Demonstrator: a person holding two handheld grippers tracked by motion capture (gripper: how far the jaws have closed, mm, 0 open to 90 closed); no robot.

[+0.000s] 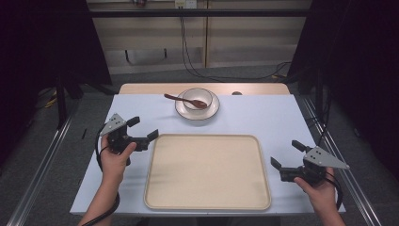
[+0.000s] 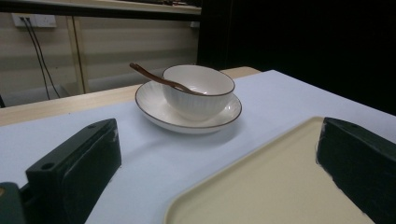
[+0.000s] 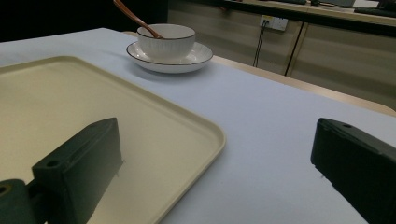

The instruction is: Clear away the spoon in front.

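A smooth cream rectangular tray [image 1: 207, 172] lies near on the white table [image 1: 263, 117]. Far behind it, a ribbed white bowl [image 1: 197, 98] with a wooden spoon [image 1: 181, 99] sits on a round saucer [image 1: 209, 113]. The left tool [image 1: 142, 129] and the right tool [image 1: 287, 154] are both spread apart, holding nothing.

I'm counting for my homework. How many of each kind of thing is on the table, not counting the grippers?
Bowl: 1
Plate under the bowl: 1
Spoon resting in the bowl: 1
Tray, nothing on it: 1
Total: 4
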